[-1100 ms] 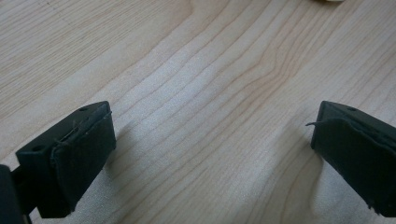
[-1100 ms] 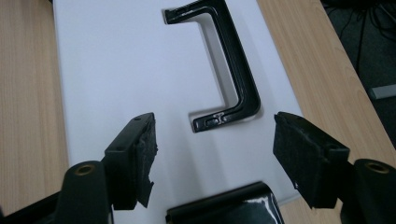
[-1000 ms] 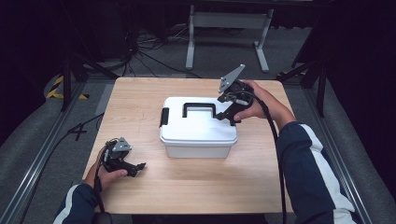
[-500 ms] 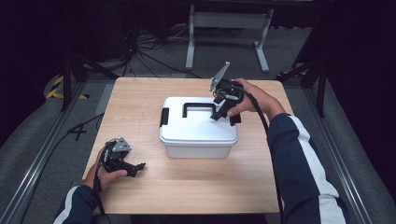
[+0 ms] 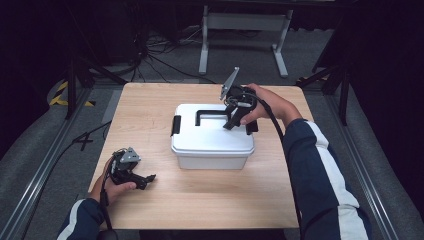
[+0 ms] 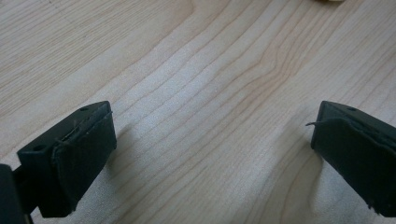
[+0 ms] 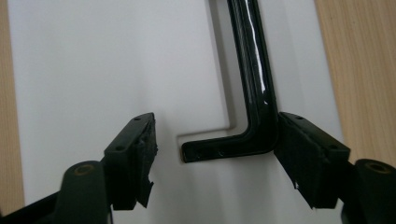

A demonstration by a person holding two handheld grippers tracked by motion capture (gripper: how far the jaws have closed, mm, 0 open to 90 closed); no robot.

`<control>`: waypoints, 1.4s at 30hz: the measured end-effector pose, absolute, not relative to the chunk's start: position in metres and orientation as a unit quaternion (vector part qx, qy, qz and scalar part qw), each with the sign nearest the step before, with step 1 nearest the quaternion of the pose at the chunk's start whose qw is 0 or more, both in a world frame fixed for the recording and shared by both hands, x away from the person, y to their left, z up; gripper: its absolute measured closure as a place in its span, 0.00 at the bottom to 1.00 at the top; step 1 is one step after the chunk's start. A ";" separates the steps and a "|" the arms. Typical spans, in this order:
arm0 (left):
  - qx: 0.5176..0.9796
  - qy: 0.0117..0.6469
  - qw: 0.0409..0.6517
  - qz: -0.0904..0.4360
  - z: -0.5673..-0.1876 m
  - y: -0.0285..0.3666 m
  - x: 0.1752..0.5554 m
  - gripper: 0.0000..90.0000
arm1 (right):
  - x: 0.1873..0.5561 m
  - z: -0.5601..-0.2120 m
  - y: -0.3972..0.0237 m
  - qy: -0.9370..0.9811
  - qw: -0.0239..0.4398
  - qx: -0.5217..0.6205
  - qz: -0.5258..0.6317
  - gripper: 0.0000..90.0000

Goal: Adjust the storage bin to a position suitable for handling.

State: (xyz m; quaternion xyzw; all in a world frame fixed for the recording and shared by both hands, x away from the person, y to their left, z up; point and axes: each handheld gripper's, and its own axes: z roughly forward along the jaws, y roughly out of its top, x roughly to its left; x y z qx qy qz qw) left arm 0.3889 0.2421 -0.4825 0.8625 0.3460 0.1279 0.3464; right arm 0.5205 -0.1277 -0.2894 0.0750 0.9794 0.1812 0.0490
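A white plastic box (image 5: 212, 142) with a flat lid stands in the middle of the wooden table (image 5: 150, 100). A black carry handle (image 5: 210, 114) lies folded in the lid's recess, and black latches sit at its left (image 5: 175, 125) and right ends. My right gripper (image 5: 231, 122) hovers over the lid's right part, open. In the right gripper view the handle's corner (image 7: 254, 135) lies between the jaws, close to the right fingertip (image 7: 303, 154). My left gripper (image 5: 145, 181) rests low at the table's front left, open, over bare wood (image 6: 210, 116).
Beyond the table's far edge stand a metal frame (image 5: 245, 22) and loose cables (image 5: 150, 55) on the grey floor. Rails run along both sides of the table. The person's right sleeve (image 5: 320, 175) crosses the table's right front.
My right gripper has moved left and down from the box's right end onto the lid, over the handle's right corner. The left gripper has stayed put.
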 end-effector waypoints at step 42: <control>0.861 0.348 0.348 0.128 -0.483 0.242 0.389 0.00 | 0.476 -0.240 -0.090 0.976 0.141 -0.025 0.166 0.94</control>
